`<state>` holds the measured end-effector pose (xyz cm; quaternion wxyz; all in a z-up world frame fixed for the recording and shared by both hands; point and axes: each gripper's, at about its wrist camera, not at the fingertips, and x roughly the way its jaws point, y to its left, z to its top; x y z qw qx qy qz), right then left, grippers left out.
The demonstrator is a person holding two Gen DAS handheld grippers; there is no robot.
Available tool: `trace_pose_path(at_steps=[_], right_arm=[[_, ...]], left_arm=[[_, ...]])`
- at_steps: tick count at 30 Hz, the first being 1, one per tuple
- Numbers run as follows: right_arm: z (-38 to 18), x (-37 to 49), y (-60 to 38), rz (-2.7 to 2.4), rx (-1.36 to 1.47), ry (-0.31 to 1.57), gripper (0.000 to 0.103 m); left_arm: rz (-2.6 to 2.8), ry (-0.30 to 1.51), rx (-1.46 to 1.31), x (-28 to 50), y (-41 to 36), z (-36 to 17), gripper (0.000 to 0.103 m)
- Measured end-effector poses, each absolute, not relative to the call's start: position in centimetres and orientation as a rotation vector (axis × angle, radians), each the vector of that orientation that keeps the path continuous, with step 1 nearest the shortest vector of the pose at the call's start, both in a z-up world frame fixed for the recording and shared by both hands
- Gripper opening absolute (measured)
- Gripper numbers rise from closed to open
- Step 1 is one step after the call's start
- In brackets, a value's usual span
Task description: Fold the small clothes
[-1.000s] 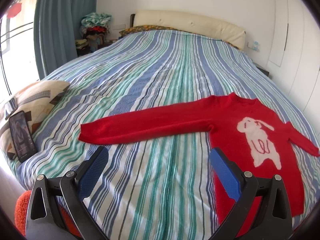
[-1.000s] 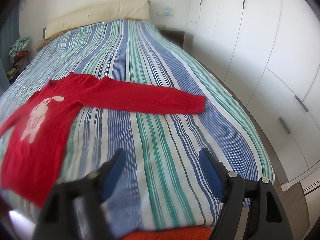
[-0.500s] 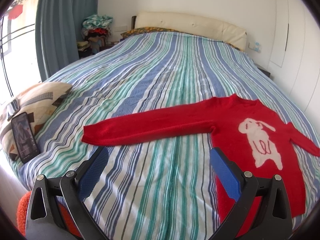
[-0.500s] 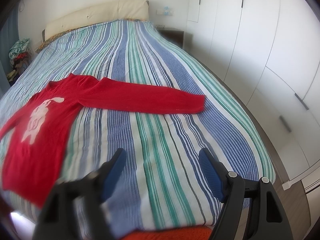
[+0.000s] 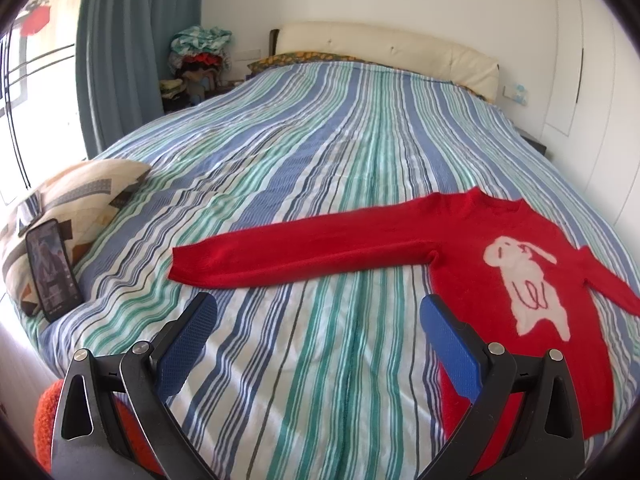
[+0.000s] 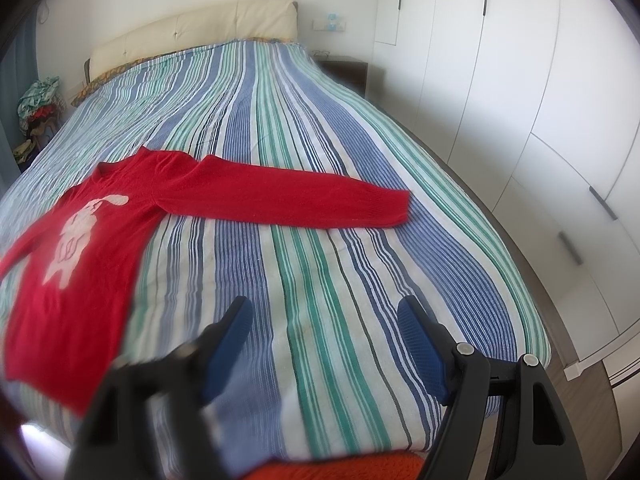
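A small red sweater (image 5: 492, 276) with a white rabbit on the chest lies flat on the striped bed, both sleeves spread out sideways. In the left wrist view its long sleeve (image 5: 304, 252) reaches left, just beyond my left gripper (image 5: 318, 318), which is open and empty above the bed's near edge. In the right wrist view the sweater (image 6: 84, 236) lies at the left and its other sleeve (image 6: 288, 200) reaches right. My right gripper (image 6: 324, 316) is open and empty, short of that sleeve.
The striped bedspread (image 5: 340, 140) covers a large bed with a cream headboard (image 5: 384, 48). A patterned cushion (image 5: 68, 204) with a phone (image 5: 52, 268) leaning on it sits at the left edge. White wardrobes (image 6: 540, 100) line the right side. A clothes pile (image 5: 200, 56) stands by the curtain.
Both grippers have drawn back slightly, so the sweater and sleeves sit a little farther ahead in each view. Both stay open.
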<state>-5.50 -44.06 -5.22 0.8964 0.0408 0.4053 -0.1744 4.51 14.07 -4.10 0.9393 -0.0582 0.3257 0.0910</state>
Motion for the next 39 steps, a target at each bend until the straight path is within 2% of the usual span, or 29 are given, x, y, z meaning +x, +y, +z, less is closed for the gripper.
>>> trace_pose_path(at_steps=[39], right_arm=[[-5.19,-5.51,-44.18,-0.361,0.087,0.839,0.075]], left_arm=[[0.194,0.669,-0.115,4.41,14.44,-4.35,0.102]])
